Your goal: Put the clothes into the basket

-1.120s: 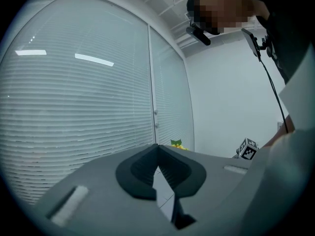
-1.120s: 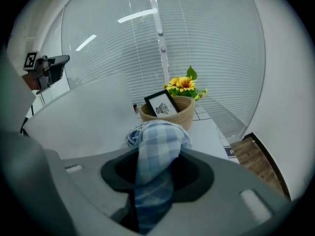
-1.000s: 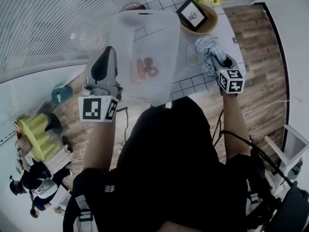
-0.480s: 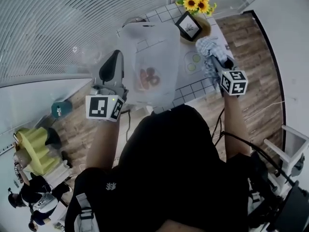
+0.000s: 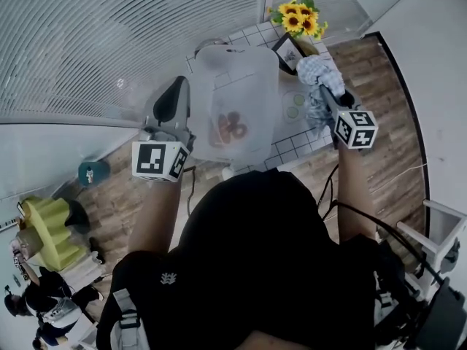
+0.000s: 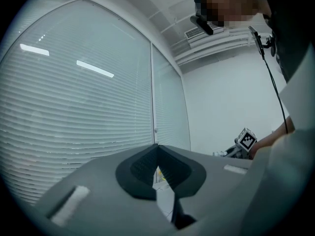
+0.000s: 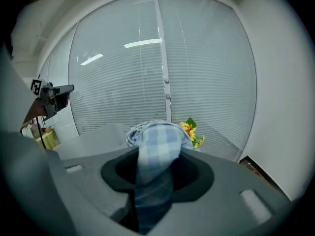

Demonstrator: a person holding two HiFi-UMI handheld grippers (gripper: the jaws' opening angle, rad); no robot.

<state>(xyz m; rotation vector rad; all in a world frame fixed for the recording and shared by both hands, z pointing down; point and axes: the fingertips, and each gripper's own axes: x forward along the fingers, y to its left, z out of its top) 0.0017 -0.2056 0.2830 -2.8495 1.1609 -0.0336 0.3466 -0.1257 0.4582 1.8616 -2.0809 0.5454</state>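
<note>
Clamping the checked cloth [image 5: 314,73] in my right gripper [image 5: 326,97], just right of the basket [image 5: 219,49]; left gripper [image 5: 177,86] closed, empty.

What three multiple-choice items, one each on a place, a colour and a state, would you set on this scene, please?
1. Where are the sunflowers?
A. In the basket
B. Beyond the basket, near the blinds
C. On the floor

2. What colour is the cloth?
A. Plain red
B. Blue and white check
C. Black

3. How is the right gripper?
A. Open and empty
B. Shut on the cloth
C. Shut on the basket's rim

Answers:
1 B: in the head view they stand past the basket's far end.
2 B: the check shows plainly in the right gripper view.
3 B: the cloth is pinched between its jaws and hangs over them.
</note>
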